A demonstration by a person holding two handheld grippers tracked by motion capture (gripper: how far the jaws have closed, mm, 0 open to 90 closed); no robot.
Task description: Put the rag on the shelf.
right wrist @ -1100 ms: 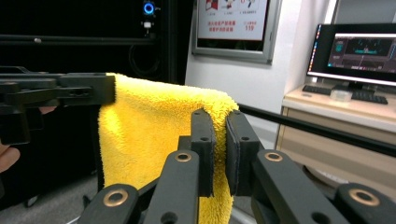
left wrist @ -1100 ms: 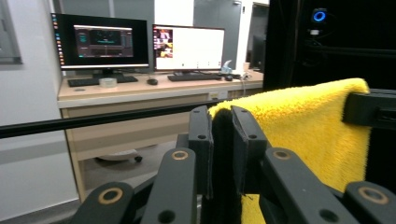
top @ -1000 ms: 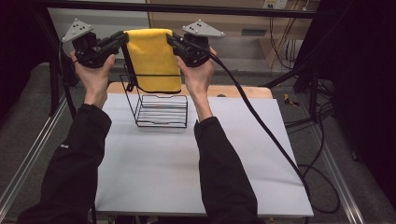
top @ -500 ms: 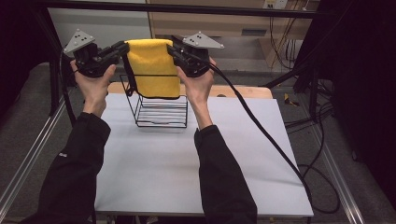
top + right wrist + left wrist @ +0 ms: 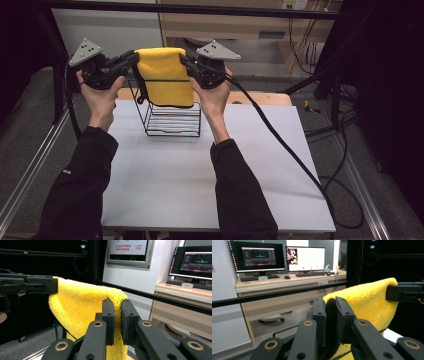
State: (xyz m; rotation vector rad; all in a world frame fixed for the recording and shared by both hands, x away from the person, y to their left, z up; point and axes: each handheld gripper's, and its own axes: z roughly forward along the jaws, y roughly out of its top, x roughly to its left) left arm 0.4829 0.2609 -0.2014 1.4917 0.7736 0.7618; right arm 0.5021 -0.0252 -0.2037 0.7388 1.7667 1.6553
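Observation:
A yellow towel (image 5: 165, 75) hangs stretched between my two grippers, above a black wire rack (image 5: 172, 122) on the white table (image 5: 200, 175). My left gripper (image 5: 134, 57) is shut on the towel's left top corner and my right gripper (image 5: 184, 59) on its right top corner. In the left gripper view my jaws (image 5: 330, 301) pinch the towel (image 5: 367, 300), with the right gripper (image 5: 404, 292) at its far end. In the right gripper view my jaws (image 5: 117, 302) pinch the towel (image 5: 82, 307), and the left gripper (image 5: 37, 285) holds the other corner. The towel's lower edge overlaps the rack's top.
A wooden board (image 5: 260, 97) lies at the table's far edge behind the rack. A thick black cable (image 5: 280, 145) trails from the right gripper across the table's right side. Metal frame rails (image 5: 30, 170) run along the left, and a desk with monitors (image 5: 279, 257) stands beyond.
Both grippers and the towel have sunk a little toward the wire rack. The grips on the two corners are the same.

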